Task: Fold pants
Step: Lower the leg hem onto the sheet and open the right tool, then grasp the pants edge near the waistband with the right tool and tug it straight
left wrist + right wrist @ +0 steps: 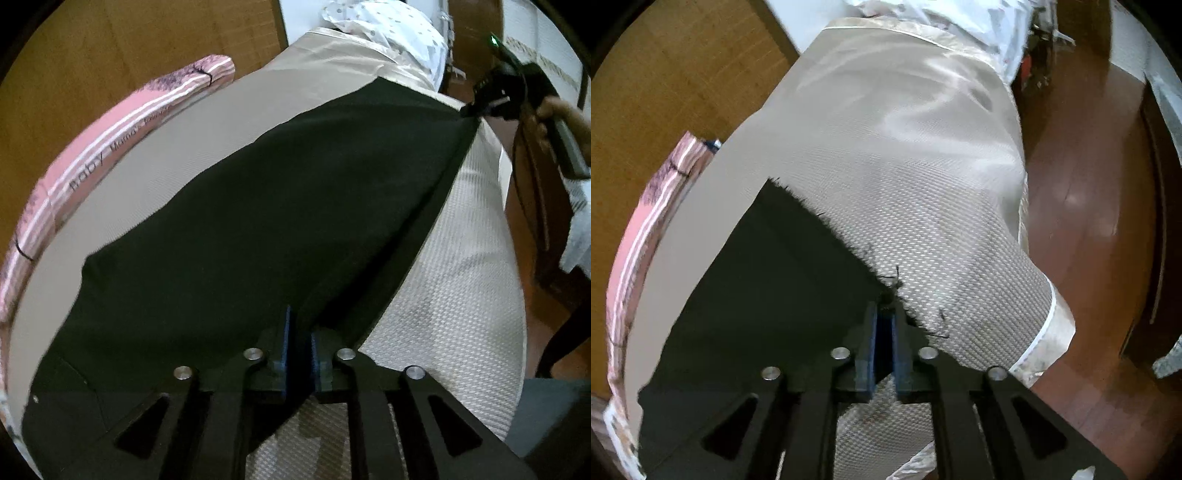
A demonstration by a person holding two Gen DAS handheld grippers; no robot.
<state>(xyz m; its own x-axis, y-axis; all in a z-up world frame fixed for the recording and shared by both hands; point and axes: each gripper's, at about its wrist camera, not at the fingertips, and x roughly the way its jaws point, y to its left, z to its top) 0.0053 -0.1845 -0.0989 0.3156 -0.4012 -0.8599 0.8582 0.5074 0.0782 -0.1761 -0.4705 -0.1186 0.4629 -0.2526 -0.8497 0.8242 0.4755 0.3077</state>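
Black pants [258, 221] lie spread over a beige textured mat [461, 277]. Their right edge runs as a straight, taut line between my two grippers. My left gripper [301, 332] pinches that edge at its near end, with black cloth between the blue pads. At the far end, my right gripper [471, 109] bites the corner, held by a person's hand [561, 110]. In the right wrist view the right gripper [884, 317] sits on the frayed hem of the pants [757, 295], its pads nearly together with dark cloth between them. The mat [905, 166] stretches beyond.
A pink striped cloth [110, 140] [639, 251] borders the mat on the left. White dotted fabric [388, 26] lies at the mat's far end. Brown wooden floor [1089, 184] runs along the right, with dark wooden furniture [532, 206] close by.
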